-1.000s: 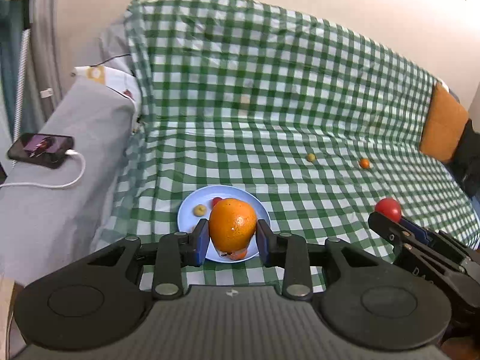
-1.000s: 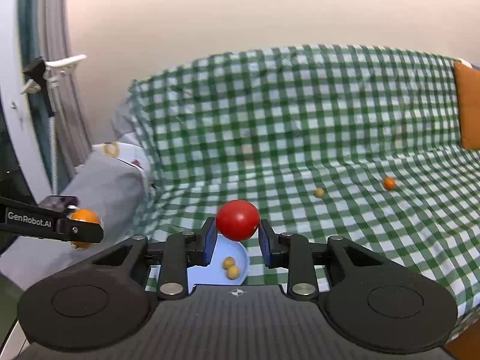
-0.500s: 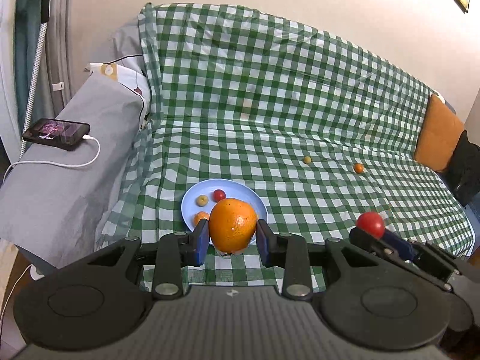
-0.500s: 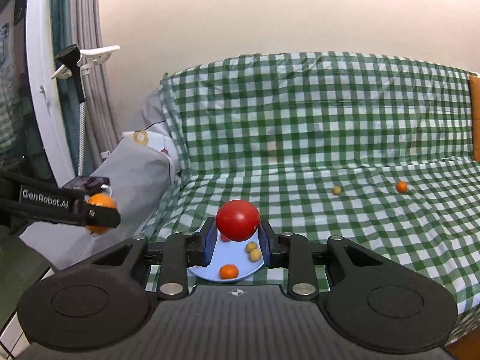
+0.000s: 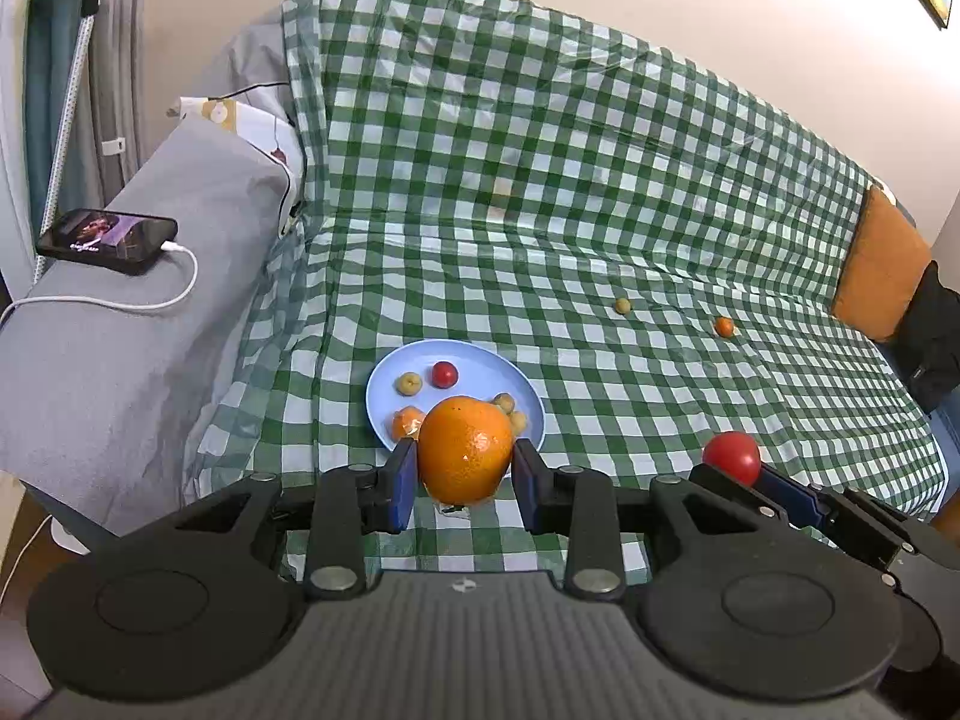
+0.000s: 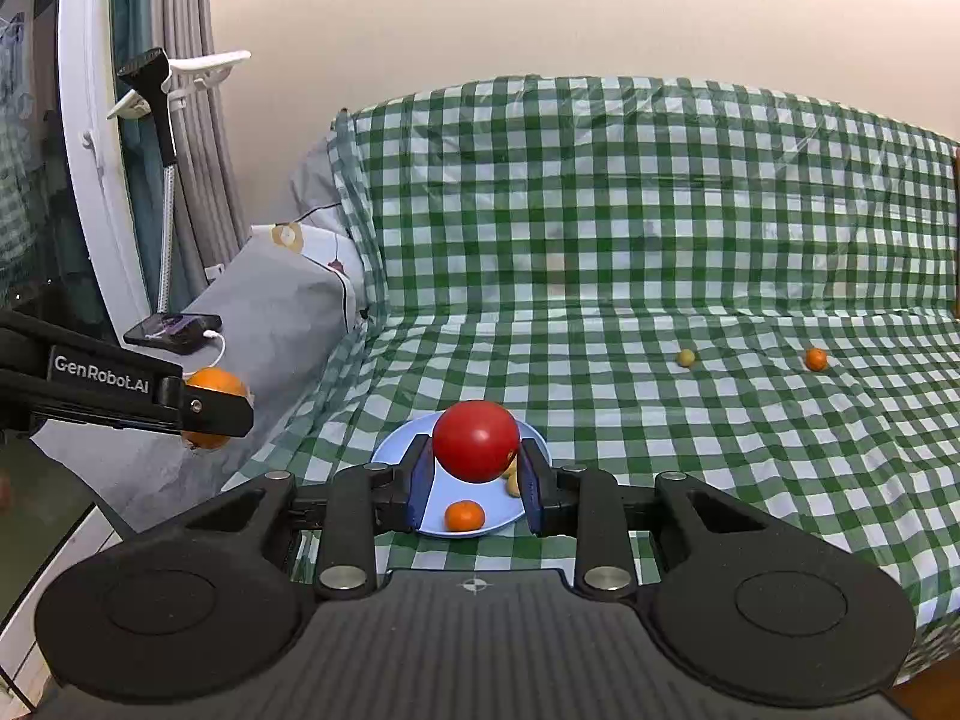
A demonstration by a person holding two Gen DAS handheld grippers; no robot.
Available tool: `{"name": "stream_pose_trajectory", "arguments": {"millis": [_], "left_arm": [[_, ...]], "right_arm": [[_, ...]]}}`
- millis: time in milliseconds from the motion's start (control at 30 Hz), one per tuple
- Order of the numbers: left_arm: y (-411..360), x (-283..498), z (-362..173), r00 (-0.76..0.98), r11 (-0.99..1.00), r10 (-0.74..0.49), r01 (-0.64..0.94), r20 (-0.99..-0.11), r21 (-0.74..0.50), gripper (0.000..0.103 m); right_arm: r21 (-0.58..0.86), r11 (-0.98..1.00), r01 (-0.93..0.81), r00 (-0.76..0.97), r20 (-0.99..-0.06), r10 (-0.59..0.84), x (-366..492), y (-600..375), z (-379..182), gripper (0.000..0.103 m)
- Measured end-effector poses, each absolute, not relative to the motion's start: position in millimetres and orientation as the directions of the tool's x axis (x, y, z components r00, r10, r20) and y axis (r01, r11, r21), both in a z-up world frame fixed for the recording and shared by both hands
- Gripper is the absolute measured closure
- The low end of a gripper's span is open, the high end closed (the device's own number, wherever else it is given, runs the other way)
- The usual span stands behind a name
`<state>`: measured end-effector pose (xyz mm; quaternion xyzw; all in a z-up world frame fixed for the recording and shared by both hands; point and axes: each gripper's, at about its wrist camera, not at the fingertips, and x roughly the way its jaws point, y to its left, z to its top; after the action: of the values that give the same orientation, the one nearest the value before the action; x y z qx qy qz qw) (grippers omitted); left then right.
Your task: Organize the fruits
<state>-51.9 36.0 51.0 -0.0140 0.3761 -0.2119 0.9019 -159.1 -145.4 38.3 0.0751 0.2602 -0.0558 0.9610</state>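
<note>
Setting: a home living room. Indicators: ahead of the jaws, a sofa draped in a green-and-white checked cover [image 5: 540, 192] stands against a plain cream wall [image 6: 540, 12]. Left of the jaws, a grey-covered armrest [image 5: 150, 312] carries a smartphone [image 5: 108, 232] on a white charging cable [image 5: 138, 300]. Farther left, grey curtains [image 6: 210, 138] hang beside a white frame. At far right of the left jaws, an orange cushion [image 5: 879, 267] sits at the sofa end.
</note>
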Motion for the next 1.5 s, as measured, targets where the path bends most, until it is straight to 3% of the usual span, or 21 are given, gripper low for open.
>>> {"name": "stream_pose_trajectory", "arguments": {"millis": [733,1500], "left_arm": [[14,52,1,0.573,0.924,-0.342,0.35,-0.745,-0.155,0.066],[-43,157,-95,0.489,0.925,-0.257,0.373,-0.833,-0.067,0.066]], "right_arm": [[0.09,0.988,0.127,0.781,-0.623,-0.044,-67,-156,-13,0.071],[0.077,0.99,0.117,0.67,-0.742,-0.022,34,-173,-100,0.071]]}}
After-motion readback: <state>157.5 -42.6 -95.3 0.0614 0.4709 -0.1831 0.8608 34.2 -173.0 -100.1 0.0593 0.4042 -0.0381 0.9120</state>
